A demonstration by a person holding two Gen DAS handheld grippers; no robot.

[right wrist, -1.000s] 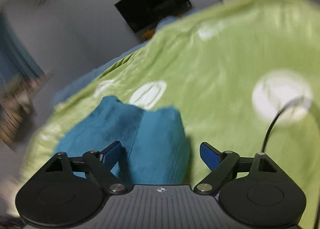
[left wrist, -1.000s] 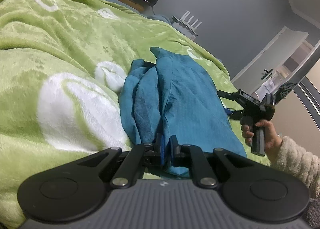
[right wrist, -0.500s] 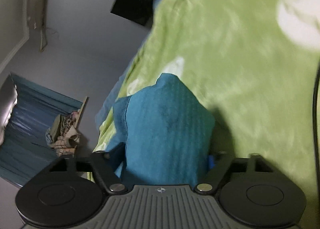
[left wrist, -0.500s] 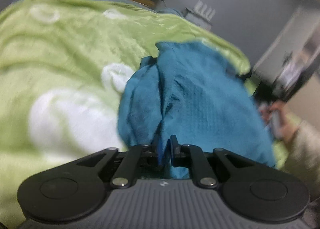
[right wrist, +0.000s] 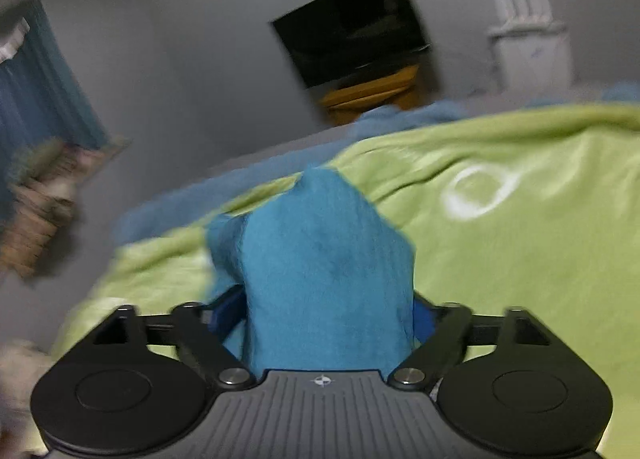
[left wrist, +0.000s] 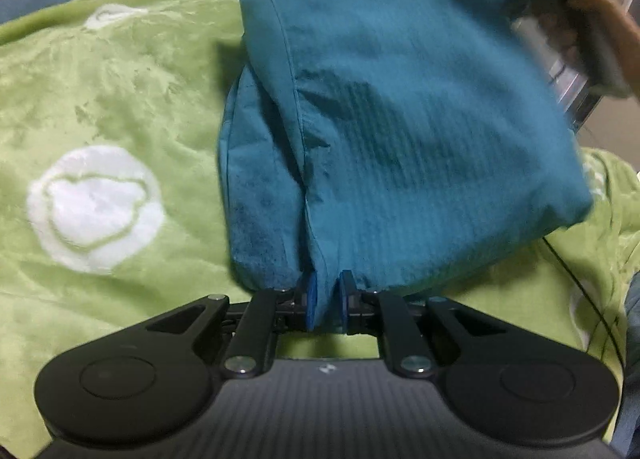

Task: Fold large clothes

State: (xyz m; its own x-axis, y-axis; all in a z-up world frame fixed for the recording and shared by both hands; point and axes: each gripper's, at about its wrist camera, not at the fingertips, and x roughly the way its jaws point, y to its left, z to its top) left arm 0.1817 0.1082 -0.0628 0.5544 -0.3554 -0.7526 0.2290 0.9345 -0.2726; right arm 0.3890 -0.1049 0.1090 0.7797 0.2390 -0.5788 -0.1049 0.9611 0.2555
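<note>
Left hand-held gripper (left wrist: pixel 325 305) pinches ribbed teal garment (left wrist: pixel 400 131); right hand-held gripper (right wrist: pixel 326 319) opening around it, over plush green blanket (left wrist: pixel 120 99).

1. A large teal garment of ribbed, textured fabric (left wrist: pixel 400 131) hangs bunched and partly lifted above a green fleece blanket.
2. A stitched hem runs down its left side.
3. A darker, fuzzier layer (left wrist: pixel 260 195) droops beneath, touching the blanket.

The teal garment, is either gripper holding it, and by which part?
The left gripper pinches the teal garment at a seamed edge. The right gripper is opening, cloth between its jaws.
</note>
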